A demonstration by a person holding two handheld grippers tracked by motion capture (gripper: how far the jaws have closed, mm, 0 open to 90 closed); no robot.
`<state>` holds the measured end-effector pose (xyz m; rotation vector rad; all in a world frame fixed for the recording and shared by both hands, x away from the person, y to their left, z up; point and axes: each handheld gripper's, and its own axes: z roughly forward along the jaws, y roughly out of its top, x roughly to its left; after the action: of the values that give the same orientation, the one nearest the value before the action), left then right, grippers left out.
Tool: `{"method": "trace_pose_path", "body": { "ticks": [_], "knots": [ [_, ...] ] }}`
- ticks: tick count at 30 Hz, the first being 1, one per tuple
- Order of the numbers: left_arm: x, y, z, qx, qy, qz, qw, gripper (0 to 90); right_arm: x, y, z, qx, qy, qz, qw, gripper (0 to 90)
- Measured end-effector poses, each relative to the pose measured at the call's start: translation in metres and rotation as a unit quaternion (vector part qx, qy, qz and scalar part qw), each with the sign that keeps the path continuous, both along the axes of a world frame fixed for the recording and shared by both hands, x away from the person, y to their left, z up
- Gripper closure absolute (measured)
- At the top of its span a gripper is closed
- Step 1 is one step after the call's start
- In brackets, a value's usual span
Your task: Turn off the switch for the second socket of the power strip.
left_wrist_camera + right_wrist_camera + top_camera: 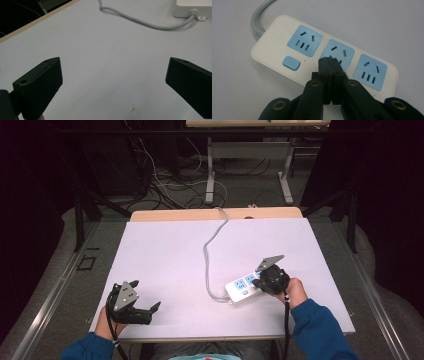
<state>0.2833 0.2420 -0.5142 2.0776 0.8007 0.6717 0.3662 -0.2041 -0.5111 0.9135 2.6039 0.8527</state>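
White laminate covers the counter (pixel 165 260), and most of it lies bare: the whole left half and the far middle are open surface, with a strip of wood edge along the far side. A grey cord (pixel 209 251) snakes from that far edge down the middle to the power strip (pixel 240 289), which lies on the right half, near the front edge and well clear of the right edge.

Coming in from the bottom left, the person's left hand, in a blue sleeve, holds the left gripper (pixel 150 312) low over the front left corner, pointing toward the middle of the counter. Its jaws stand wide apart with nothing between them; in the left gripper view the left gripper (pixel 113 82) frames bare counter, with the cord (pixel 150 25) and a corner of the power strip (pixel 192 8) well ahead at the upper right.

Reaching in from the bottom right, the right hand holds the right gripper (pixel 264 281) tilted down over the right end of the power strip. In the right gripper view the right gripper (pixel 332 63) has its jaws pressed together with nothing held, their tips over the near edge of the middle socket (pixel 338 54) of three blue sockets; whether they touch it cannot be told. The blue switch button (pixel 291 62) sits just left of the tips, below the first socket (pixel 305 40), and the third socket (pixel 369 72) lies to their right.
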Motion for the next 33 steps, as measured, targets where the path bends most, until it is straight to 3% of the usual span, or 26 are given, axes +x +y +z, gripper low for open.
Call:
{"method": "trace_pose_path", "body": {
  "ticks": [11,16,23,33],
  "knots": [
    [0.0001,-0.0001,-0.0001,0.001,0.000,0.000,1.0000,0.9,0.0007,0.0018,-0.0043,-0.012,-0.008,-0.001,0.9999,90.0],
    [0.0001,-0.0001,-0.0001,0.001,0.000,0.000,1.0000,0.9,0.0008,0.0023,-0.0049,-0.019,-0.002,0.001,0.9998,90.0],
    [0.0004,0.0003,0.0002,0.006,-0.005,0.001,1.0000,0.9,0.0013,0.0015,-0.0063,-0.017,-0.013,0.002,0.9998,90.0],
    [0.0001,-0.0004,-0.0004,0.002,0.001,0.001,1.0000,0.9,0.0001,0.0000,-0.0063,-0.011,-0.004,-0.012,0.9999,90.0]
  ]
}}
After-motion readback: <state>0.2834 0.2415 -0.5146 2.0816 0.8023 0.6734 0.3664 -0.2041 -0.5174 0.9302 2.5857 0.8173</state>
